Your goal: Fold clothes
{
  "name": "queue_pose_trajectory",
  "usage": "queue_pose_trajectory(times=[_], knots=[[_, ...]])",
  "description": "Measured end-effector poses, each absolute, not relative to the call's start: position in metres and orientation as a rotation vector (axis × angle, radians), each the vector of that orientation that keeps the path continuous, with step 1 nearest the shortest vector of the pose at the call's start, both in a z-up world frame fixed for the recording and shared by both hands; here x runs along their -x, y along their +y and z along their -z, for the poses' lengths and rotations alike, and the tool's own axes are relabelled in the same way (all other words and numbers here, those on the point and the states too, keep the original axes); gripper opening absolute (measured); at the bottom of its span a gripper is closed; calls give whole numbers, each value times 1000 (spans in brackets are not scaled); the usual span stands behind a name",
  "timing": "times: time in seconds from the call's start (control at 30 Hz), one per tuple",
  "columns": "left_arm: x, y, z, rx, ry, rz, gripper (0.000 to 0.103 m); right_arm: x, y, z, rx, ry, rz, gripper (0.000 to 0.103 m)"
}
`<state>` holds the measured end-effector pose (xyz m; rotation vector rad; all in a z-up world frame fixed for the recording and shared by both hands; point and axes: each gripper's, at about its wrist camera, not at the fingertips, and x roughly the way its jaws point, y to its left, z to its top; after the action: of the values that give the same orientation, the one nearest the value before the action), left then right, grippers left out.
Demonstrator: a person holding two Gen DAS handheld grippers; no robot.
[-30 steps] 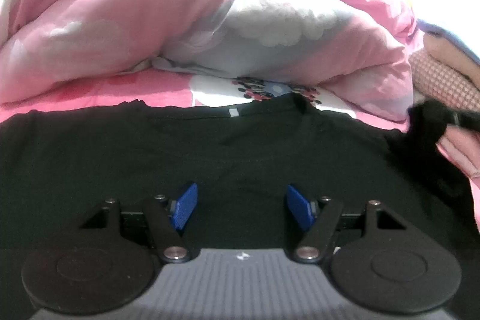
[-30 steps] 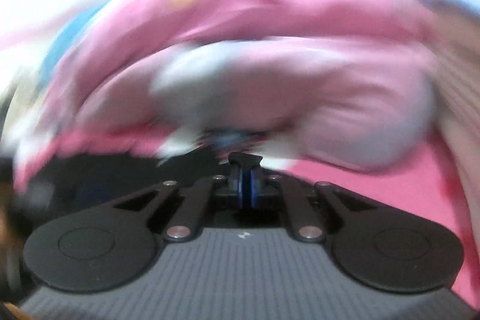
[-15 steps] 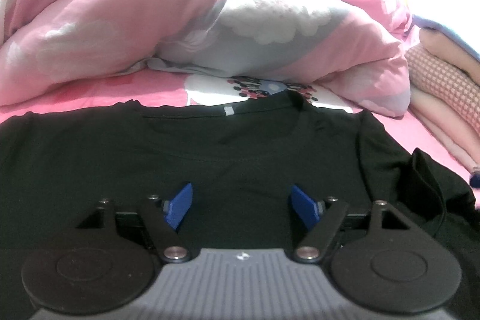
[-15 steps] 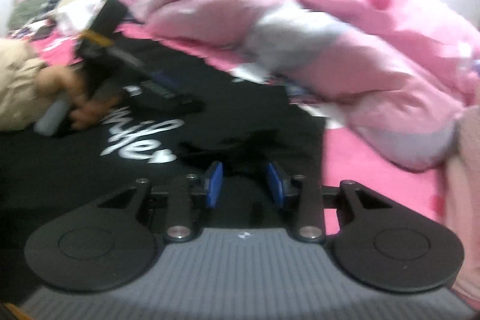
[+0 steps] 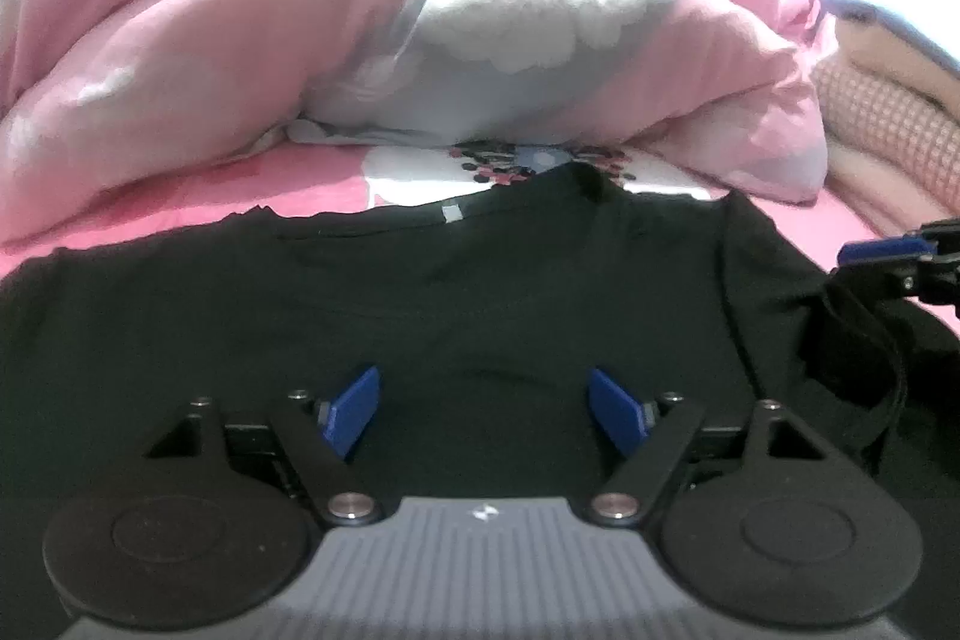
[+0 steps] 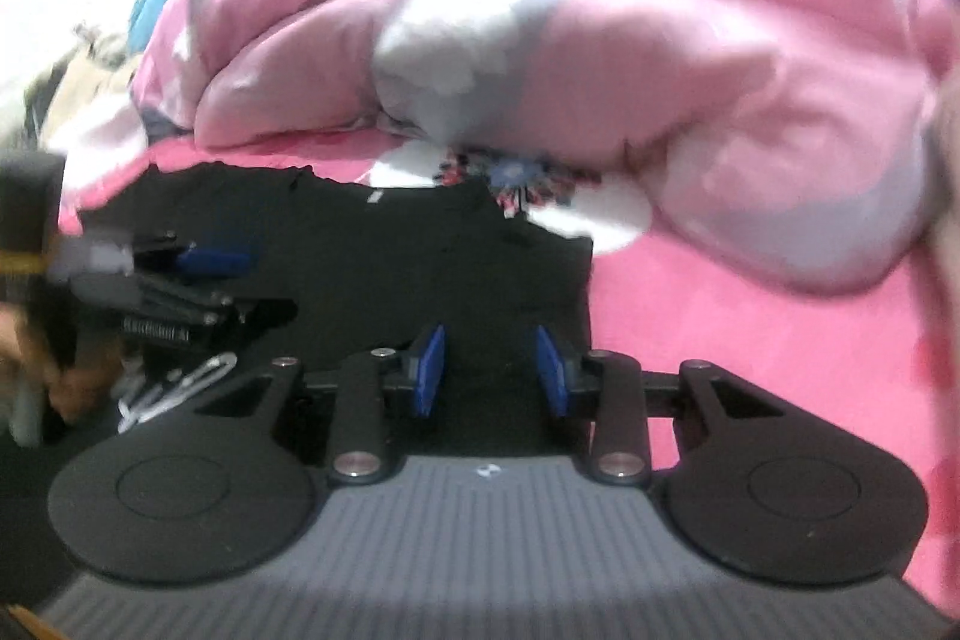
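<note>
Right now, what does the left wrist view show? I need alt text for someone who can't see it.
A black T-shirt lies flat on a pink bed sheet, collar away from the camera, with the open left hand-held gripper just above its middle. A bunched pink duvet rises behind, and the right hand-held gripper shows at the right edge by the folded-in sleeve.

The piled pink duvet blocks the far side; the black T-shirt lies flat and open.
</note>
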<state>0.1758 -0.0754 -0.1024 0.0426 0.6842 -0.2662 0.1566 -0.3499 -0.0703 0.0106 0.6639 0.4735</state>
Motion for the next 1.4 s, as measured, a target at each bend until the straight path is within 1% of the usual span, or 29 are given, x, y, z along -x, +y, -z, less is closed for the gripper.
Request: queue_pose_trajectory(times=[0.03,0.07,0.1,0.33,0.47,0.63,0.73,0.8,0.83,0.9,0.93,1.0,1.1,1.2,1.27,1.4], knots=[[-176,-76,102,-46,686,264,80,-157,-350,73,-21,682,-489,23],[-176,-75,102,-47,687,263,80,-153,-349,74,-17,686,-506,10],[-176,-75,102,-48,688,263,80,-148,-348,74,-13,687,-520,5],[-176,-74,102,-43,691,264,81,-93,-345,61,73,642,-552,3],[-177,-74,102,-40,692,265,81,-66,-343,59,147,640,-547,3],[-177,-74,102,-40,693,266,81,-49,-336,63,258,707,-566,4],[-177,-74,102,-41,693,266,81,-47,-334,54,264,671,-554,4],[-177,-74,102,-42,693,266,81,-47,-333,48,269,647,-545,7],[-177,-75,102,-42,693,265,81,-46,-333,44,271,635,-541,9],[-177,-75,102,-43,693,265,81,-48,-332,39,268,611,-528,19],[-177,-75,102,-43,693,265,81,-54,-332,39,253,597,-514,27],[-176,-75,102,-44,693,265,81,-68,-330,41,227,591,-500,30],[-177,-75,101,-45,693,268,81,-88,-325,49,197,609,-495,32],[-177,-74,102,-45,693,268,81,-95,-321,58,181,668,-548,32],[-177,-74,102,-44,692,268,81,-84,-314,61,213,695,-604,29],[-177,-74,102,-43,691,268,81,-43,-307,67,296,730,-681,29]])
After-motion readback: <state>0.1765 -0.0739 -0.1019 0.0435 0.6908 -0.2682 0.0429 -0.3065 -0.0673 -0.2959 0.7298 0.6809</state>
